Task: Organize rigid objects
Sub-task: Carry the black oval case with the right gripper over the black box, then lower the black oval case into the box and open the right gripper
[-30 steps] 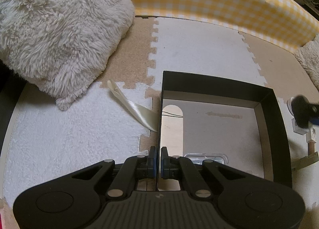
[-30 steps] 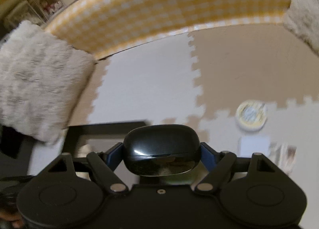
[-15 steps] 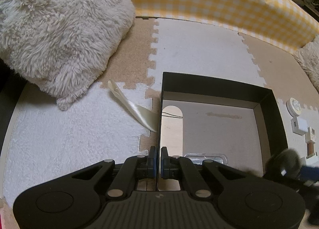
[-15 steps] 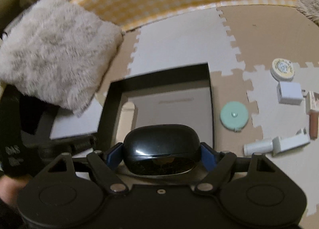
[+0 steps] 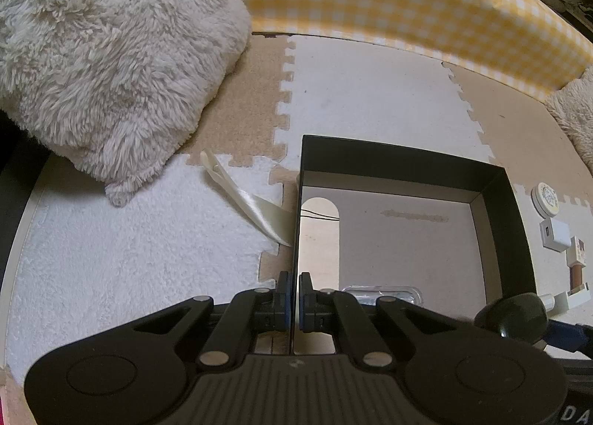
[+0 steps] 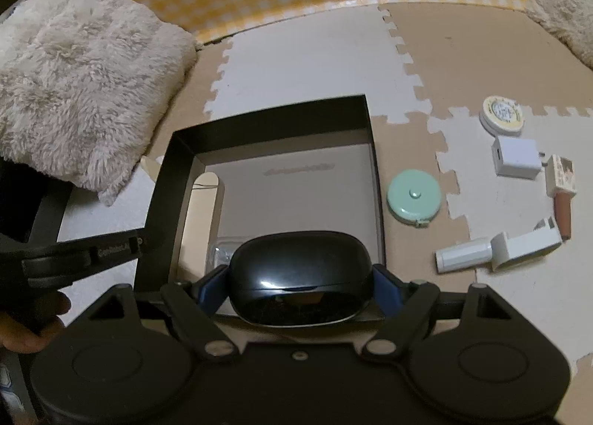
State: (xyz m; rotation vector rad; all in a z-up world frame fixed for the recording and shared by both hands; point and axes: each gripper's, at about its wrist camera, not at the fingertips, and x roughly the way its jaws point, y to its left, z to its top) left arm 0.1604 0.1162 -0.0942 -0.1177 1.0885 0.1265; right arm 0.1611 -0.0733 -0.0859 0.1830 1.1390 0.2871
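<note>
Black cardboard fills our left wrist view: the left claw [image 5: 292,299] is clamped shut on the near left wall of the open box [image 5: 400,158], which sits on the foam floor mat [image 5: 370,91]. Inside the box, by the near wall, lies a clear plastic case [image 5: 381,293]. A cream shoehorn [image 5: 244,199] rests on the white rug [image 5: 129,258] just left of the box, below a fluffy cushion [image 5: 111,54]. At the lower right edge we see the glossy black case [image 5: 513,314] at the box's near right corner. Beyond the right wall lie a round tin [image 5: 545,197] and a white charger [image 5: 556,234].

From the right wrist, the right claw [image 6: 300,282] grips the black case [image 6: 300,282] by its two ends, blue pads pressed to it, over the near edge of the box [image 6: 270,110]. The left claw [image 6: 92,251] reaches in from the left to the box wall, a hand [image 6: 29,328] behind it. Right of the box, on the mat, we see a mint tape measure [image 6: 414,199], the tin [image 6: 502,114], the charger [image 6: 515,156], a brown tube [image 6: 561,195] and a white tube [image 6: 465,258] beside a white clip [image 6: 526,245].
</note>
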